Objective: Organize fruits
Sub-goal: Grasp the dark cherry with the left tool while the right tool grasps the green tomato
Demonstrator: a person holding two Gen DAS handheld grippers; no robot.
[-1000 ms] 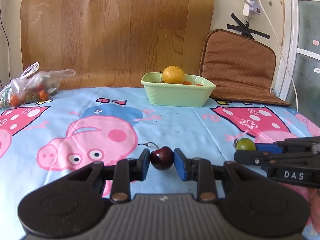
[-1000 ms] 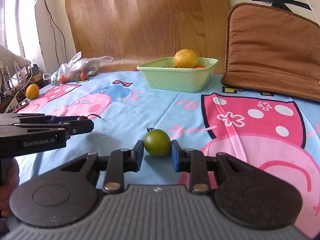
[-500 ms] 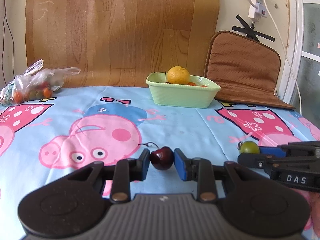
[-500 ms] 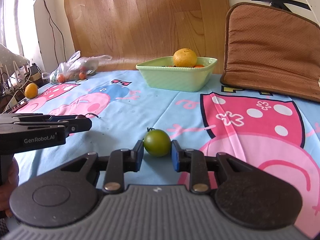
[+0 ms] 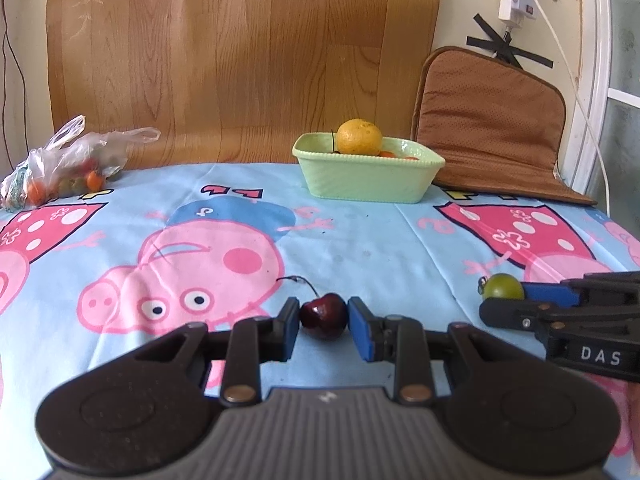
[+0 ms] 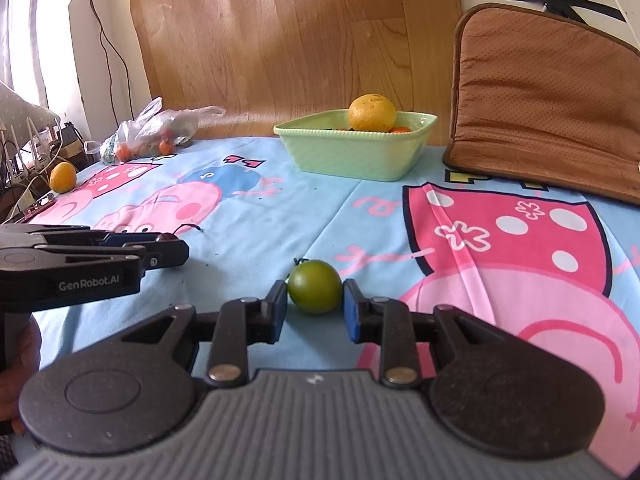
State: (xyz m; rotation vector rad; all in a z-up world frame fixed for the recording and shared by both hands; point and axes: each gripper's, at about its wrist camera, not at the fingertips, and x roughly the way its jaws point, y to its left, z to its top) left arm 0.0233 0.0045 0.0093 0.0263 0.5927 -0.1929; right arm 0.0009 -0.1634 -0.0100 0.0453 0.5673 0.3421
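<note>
Tho apart: 1 cherry (image 5: 323, 316), 1 tomato (image 6: 315, 286)

Both grippers point forward and slightly down, the left gripper (image 5: 323, 316) and right gripper (image 6: 315, 299) each nearly closed, side by side.

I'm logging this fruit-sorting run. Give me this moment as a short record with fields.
left gripper: shut on dark red cherry, resting on the tablecloth
right gripper: shut on green tomato, also on the cloth
green dish: far side of table, holds an orange and smaller fruit
plastic bag: far left, small fruit inside
loose yellow fruit: left table edge
</note>
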